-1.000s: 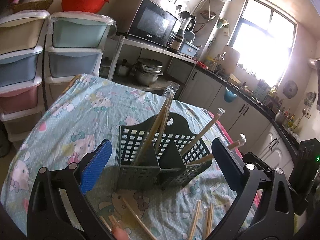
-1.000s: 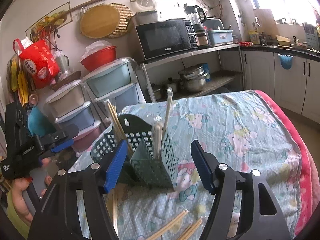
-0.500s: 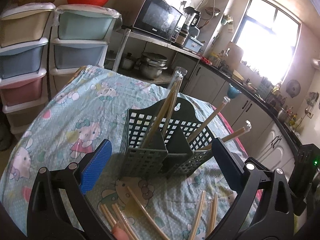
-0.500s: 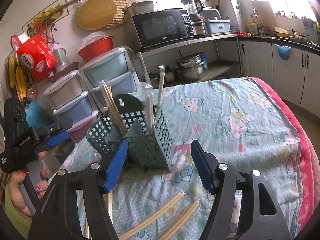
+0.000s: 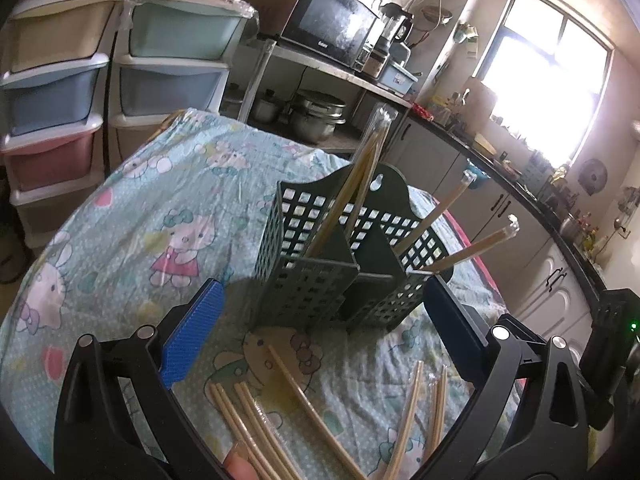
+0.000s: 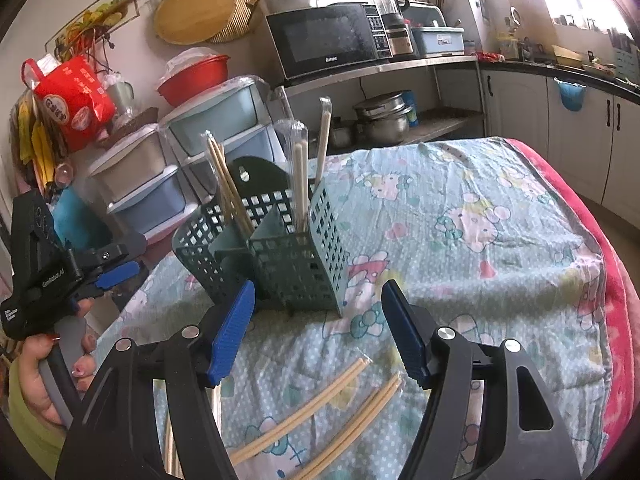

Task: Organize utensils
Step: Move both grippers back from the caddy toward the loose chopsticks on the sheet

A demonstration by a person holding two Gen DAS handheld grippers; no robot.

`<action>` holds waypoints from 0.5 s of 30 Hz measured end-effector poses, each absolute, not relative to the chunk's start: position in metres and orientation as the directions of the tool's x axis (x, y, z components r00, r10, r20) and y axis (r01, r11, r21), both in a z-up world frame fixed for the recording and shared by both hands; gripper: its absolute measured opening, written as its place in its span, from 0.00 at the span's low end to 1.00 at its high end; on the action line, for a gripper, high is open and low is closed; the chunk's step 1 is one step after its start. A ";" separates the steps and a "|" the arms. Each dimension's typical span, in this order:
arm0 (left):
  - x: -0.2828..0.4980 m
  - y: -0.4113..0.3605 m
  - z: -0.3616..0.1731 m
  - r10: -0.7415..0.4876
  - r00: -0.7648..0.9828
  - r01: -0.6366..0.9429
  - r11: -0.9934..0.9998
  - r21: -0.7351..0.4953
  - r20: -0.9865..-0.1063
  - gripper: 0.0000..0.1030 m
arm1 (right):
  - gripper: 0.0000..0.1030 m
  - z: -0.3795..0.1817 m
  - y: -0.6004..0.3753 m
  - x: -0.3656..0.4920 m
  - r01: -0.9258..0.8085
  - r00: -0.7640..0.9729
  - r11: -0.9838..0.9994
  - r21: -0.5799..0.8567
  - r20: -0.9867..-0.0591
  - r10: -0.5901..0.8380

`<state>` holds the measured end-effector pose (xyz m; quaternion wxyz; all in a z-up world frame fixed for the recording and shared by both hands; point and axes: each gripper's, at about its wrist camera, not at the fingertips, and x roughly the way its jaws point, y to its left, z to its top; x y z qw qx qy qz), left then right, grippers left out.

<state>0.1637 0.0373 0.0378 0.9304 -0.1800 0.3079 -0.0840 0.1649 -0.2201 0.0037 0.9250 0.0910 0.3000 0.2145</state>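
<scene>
A dark green perforated utensil holder (image 5: pixel 340 264) (image 6: pixel 280 248) stands on the table with several wrapped chopstick pairs (image 5: pixel 356 188) (image 6: pixel 298 176) upright in its compartments. More wrapped chopsticks (image 5: pixel 304 404) (image 6: pixel 320 408) lie loose on the cartoon-print cloth in front of it. My left gripper (image 5: pixel 324 340) hangs open just short of the holder, nothing between its blue pads. My right gripper (image 6: pixel 320 332) is open too, above the loose pairs. The left gripper (image 6: pixel 116 270) and the hand that holds it show at the left of the right wrist view.
Stacked plastic drawers (image 5: pixel 56 92) stand past the table's far left edge. A shelf with a microwave (image 6: pixel 324 40) and pots (image 5: pixel 316 114) lies behind. Kitchen counters (image 5: pixel 520 184) run along the right. A red blanket edge (image 6: pixel 616 280) borders the table's right side.
Both grippers have sunk toward the table, so the holder sits higher in the views and more loose chopsticks show below. Both grippers stay open as before.
</scene>
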 end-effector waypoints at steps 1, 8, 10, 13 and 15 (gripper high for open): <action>0.164 0.037 0.037 -0.267 0.794 0.043 0.921 -0.387 -0.546 0.89 | 0.62 0.003 -0.220 0.165 -0.342 0.725 0.891 0.297 -0.519 0.452; 0.162 0.041 0.020 -0.266 0.770 0.025 0.921 -0.389 -0.580 0.89 | 0.62 -0.009 -0.221 0.162 -0.338 0.707 0.893 0.297 -0.547 0.449; 0.160 0.042 0.013 -0.261 0.760 0.013 0.922 -0.387 -0.595 0.89 | 0.62 -0.011 -0.221 0.162 -0.339 0.703 0.894 0.294 -0.552 0.448; 0.158 0.046 0.003 -0.248 0.747 -0.008 0.924 -0.381 -0.616 0.89 | 0.62 -0.015 -0.221 0.160 -0.339 0.696 0.894 0.292 -0.561 0.447; 0.157 0.050 -0.003 -0.241 0.740 -0.022 0.925 -0.380 -0.628 0.89 | 0.62 -0.018 -0.221 0.160 -0.339 0.692 0.895 0.290 -0.568 0.446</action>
